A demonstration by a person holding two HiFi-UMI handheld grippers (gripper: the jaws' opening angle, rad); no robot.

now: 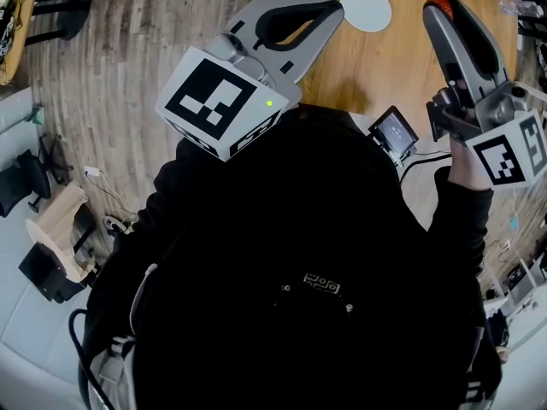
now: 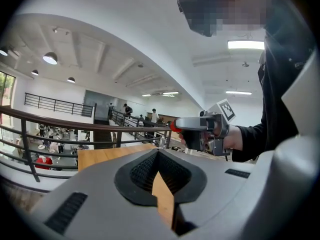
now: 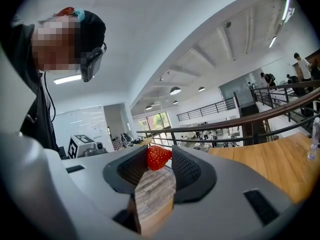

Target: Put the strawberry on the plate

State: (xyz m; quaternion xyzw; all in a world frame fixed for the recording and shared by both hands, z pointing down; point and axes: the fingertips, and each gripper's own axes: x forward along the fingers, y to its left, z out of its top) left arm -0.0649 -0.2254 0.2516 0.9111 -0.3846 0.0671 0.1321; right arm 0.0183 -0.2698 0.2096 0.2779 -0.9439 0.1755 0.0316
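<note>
Directly below the head camera, a person's dark-clothed torso point(image 1: 282, 272) fills the foreground. Just beyond it, the left claw point(image 1: 332, 8) is clenched on nothing, its tips meeting above the wooden bench point(image 1: 342, 67). Beside it, the right claw point(image 3: 159, 160) is grasping the strawberry point(image 3: 158, 155), pinched between its tips and held in the air, clear of the bench. Farthest off, the white plate point(image 1: 366, 7) lies bare on the bench, between the two claws. The strawberry is probably light, soft and easily bruised, so a gentle pinch across its broad middle suits it best.
</note>
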